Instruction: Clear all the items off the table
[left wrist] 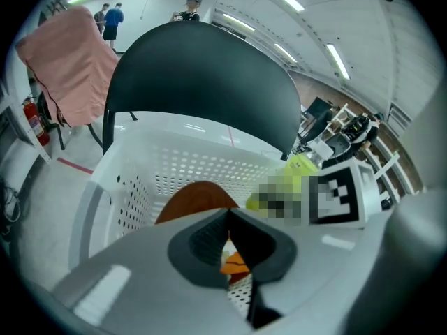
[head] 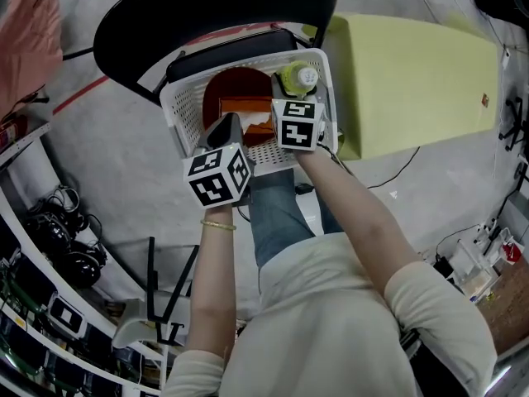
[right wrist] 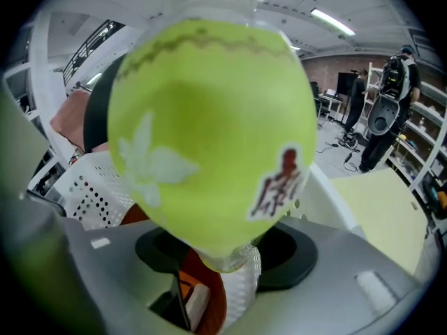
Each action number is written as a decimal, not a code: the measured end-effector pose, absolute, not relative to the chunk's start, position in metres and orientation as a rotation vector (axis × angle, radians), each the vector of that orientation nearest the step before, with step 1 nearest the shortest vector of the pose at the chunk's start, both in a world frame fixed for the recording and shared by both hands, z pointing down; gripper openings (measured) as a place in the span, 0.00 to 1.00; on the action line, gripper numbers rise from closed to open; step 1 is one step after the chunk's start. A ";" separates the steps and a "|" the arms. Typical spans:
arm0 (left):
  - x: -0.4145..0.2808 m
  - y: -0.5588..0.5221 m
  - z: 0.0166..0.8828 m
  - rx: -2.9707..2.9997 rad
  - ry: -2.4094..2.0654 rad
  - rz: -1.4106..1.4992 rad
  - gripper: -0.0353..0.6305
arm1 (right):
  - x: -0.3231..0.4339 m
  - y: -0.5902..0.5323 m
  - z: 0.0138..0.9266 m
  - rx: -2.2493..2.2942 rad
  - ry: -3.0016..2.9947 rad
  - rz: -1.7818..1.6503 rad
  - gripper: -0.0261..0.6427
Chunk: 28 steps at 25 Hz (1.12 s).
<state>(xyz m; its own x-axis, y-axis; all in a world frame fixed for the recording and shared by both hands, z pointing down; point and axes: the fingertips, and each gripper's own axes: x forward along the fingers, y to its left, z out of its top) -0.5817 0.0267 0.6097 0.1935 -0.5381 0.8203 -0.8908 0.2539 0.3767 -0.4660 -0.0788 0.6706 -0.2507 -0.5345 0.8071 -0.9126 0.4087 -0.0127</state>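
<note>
Two grippers hang side by side over a white perforated basket [head: 176, 110], just beyond the person's knees. The left gripper [left wrist: 228, 234] has its jaws pressed together with nothing between them. It sits above the basket's near-left part. The right gripper [right wrist: 223, 253] clamps the lower body of a yellow-green bottle [head: 299, 77] with a pale cap, holding it roughly upright over the basket's right side.

I'd judge the step in hand to be dropping off the bottle. It is above the basket but not yet resting in it. The next move calls for lowering it into the free space at the right, then parting the jaws so it lands without tipping.

Already in the basket are a reddish-brown bowl [head: 235, 88] and an orange packet [head: 250, 110], which crowd the middle and left. The left gripper sits close beside the right one, so there is little room to swing.

The basket rests on a black chair [head: 165, 15], whose rounded back curves behind it. Farther right stands the pale green table [head: 413, 73]. What shows of its top looks bare, apart from a tiny reddish mark I can't identify. A pink cloth [head: 29, 31] hangs at the far left.
</note>
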 end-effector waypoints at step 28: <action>-0.576 0.030 0.607 1.461 -1.413 0.434 0.07 | -0.469 -0.083 0.678 1.261 -1.898 0.687 0.54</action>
